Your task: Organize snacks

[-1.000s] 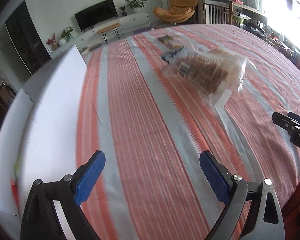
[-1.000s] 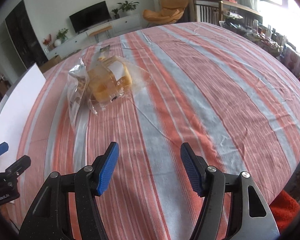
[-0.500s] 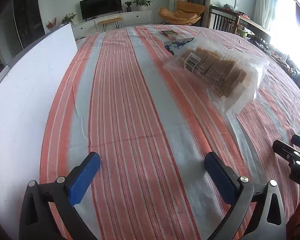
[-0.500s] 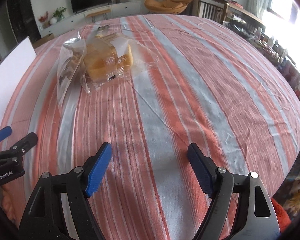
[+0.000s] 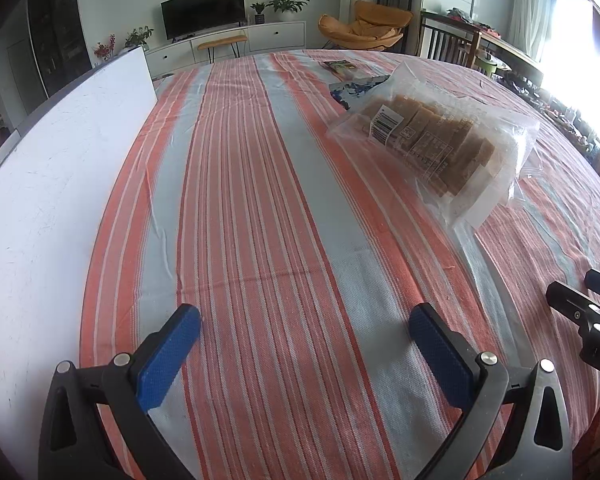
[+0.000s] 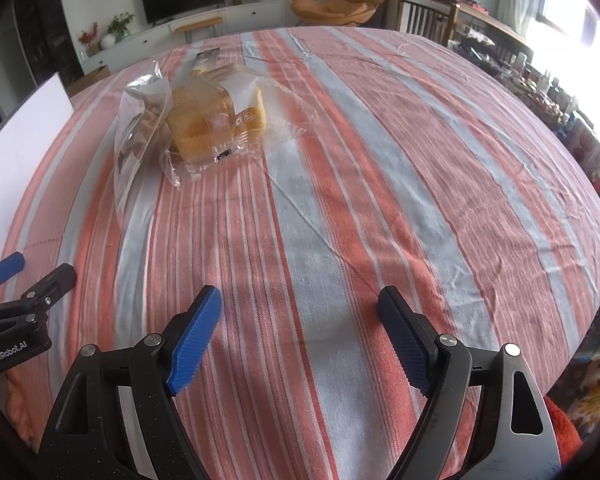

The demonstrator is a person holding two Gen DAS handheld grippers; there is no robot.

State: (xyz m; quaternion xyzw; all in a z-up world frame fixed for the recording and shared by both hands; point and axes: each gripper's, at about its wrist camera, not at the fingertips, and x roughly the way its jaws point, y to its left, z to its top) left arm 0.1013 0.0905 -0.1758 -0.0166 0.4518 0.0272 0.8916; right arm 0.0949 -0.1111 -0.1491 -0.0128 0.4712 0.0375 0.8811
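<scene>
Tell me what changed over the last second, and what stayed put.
Both grippers' jaws have just been opening with nothing between them: the left gripper a little, the right gripper much wider. The left view tilted and settled. The clear bag of sliced bread, the small packets behind it and the striped tablecloth stayed put.

Your left gripper (image 5: 305, 330) and right gripper (image 6: 300, 312) hover over the tablecloth (image 5: 260, 200), tilted down. Both have just been opening, with nothing between the jaws.
</scene>
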